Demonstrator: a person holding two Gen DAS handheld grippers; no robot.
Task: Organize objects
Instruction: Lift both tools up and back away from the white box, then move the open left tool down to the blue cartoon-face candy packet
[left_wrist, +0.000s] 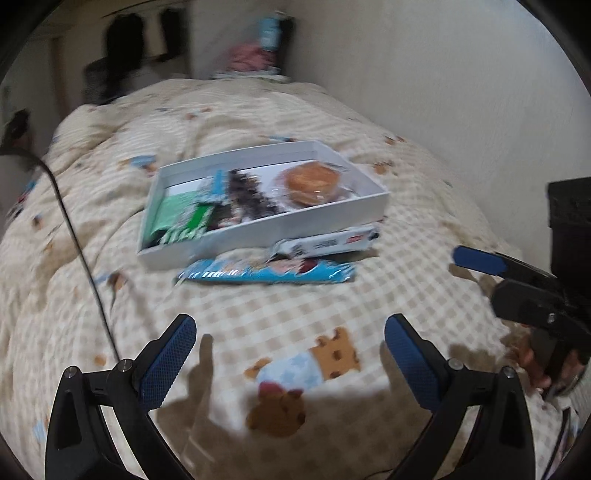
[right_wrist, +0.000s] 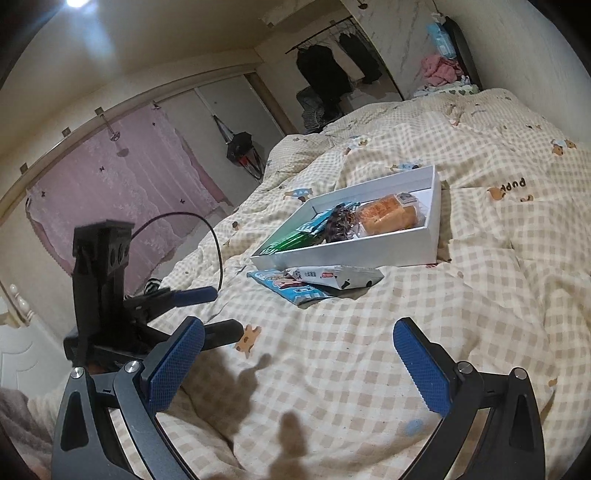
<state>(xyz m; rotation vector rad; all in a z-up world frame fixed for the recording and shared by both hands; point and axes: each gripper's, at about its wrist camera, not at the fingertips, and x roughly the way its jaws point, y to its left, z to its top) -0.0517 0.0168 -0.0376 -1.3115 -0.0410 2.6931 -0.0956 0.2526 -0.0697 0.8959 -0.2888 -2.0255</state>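
**White cardboard tray half filled, two packets still outside**

White cardboard tray (right_wrist: 354, 254) sits mid-bed on the cream checked quilt (right_wrist: 480, 295), the largest thing here. Inside it, from left to right: green wrappers (left_wrist: 181, 218), a dark patterned packet (left_wrist: 251, 195) and a round golden pastry in clear wrap (left_wrist: 312, 182).

Touching the tray's near wall lies a white printed snack packet (left_wrist: 332, 242); just nearer, partly under it, a flat blue cartoon snack packet (left_wrist: 266, 273).

Both tools hover over the near quilt, well apart from the packets. The left gripper (left_wrist: 290, 334) has its jaws spread wide and holds nothing; the right gripper (right_wrist: 299, 341) likewise gapes, empty.

Likely step: reaching for a remaining packet. The white one overlaps the blue, so it probably goes first. A thin black cable (left_wrist: 77, 240) trails left, clear of the path. The soft quilt may sag under a pinch.
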